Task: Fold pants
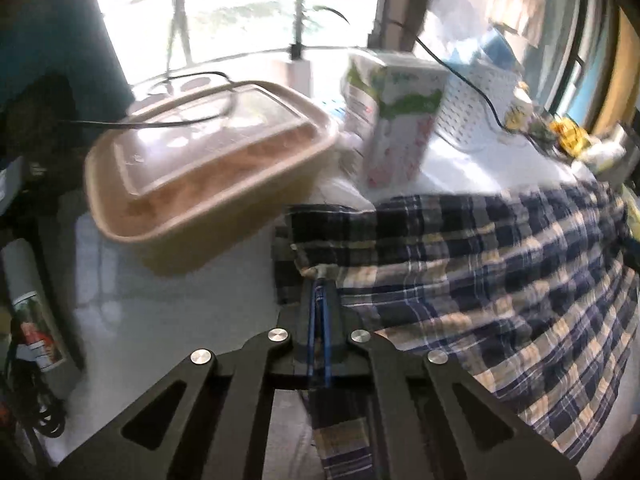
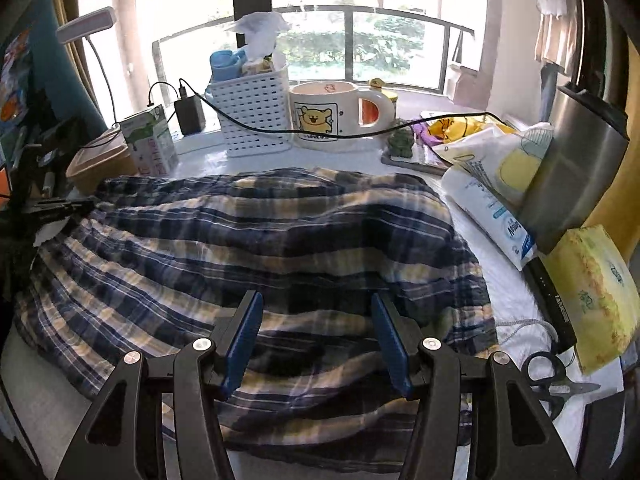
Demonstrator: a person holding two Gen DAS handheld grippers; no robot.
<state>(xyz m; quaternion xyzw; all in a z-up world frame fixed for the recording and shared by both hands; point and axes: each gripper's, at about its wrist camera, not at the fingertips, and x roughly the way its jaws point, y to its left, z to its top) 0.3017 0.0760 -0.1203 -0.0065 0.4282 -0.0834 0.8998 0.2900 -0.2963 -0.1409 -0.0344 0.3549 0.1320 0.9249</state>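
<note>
1. Pants (image 2: 256, 240), plaid in navy, cream and white, lie bunched across the white table (image 2: 500, 280); their long axis runs side to side in the right wrist view, from the table's left edge toward the clutter on the right, with the stripes following that line.
2. Around the far edge stand a tan lidded container (image 1: 208, 160), a green-and-white carton (image 1: 400, 120), a white perforated basket (image 2: 256, 116) and a bear-print mug (image 2: 336, 112); a black cable (image 2: 360, 130) trails in front of the basket and mug.
3. Crowding the right side are a steel flask (image 2: 576, 168), a white-and-blue packet (image 2: 492, 216) and a yellow tissue pack (image 2: 596, 292), with black-handled scissors (image 2: 548, 384) near the front corner.
4. Left gripper (image 1: 319, 280) has its blue fingers pressed together on a corner edge of the pants, just beside the tan container; fabric bunches at the tips and hangs below them.
5. Right gripper (image 2: 316, 340) hovers over the near part of the pants, its blue pads (image 2: 244, 340) standing well apart with only fabric seen below, nothing pinched.
</note>
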